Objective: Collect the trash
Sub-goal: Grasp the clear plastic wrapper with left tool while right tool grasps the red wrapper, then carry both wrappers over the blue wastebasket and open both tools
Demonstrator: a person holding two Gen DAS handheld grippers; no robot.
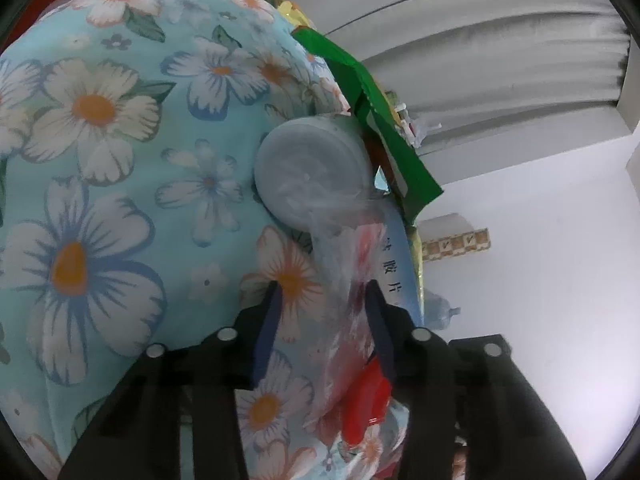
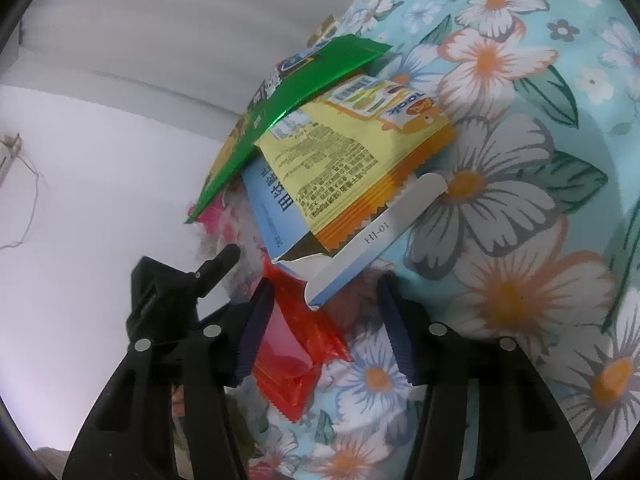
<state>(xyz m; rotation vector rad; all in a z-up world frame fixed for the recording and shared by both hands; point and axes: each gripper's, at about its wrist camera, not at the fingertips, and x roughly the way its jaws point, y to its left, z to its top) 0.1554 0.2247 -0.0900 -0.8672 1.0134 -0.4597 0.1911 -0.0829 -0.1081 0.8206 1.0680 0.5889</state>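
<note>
A pile of trash lies on a floral blue cloth (image 1: pixel 100 152). In the left wrist view my left gripper (image 1: pixel 324 292) stands open, its fingers on either side of a clear plastic bag (image 1: pixel 340 280). Beyond it are a round translucent lid (image 1: pixel 308 172), a green wrapper (image 1: pixel 384 128) and a blue carton (image 1: pixel 396 256). A red wrapper (image 1: pixel 366 404) sits near the right finger. In the right wrist view my right gripper (image 2: pixel 324 284) is open around a red wrapper (image 2: pixel 296 344) and the white flap of a blue carton (image 2: pixel 360 240). A yellow snack bag (image 2: pixel 352 152) and green wrapper (image 2: pixel 304 92) lie above.
The floral cloth (image 2: pixel 520 200) covers the surface under the pile. A white wall (image 1: pixel 540 240) and pale curtain (image 1: pixel 480 40) stand behind. A black gripper part (image 2: pixel 180 280) shows left of the pile in the right wrist view.
</note>
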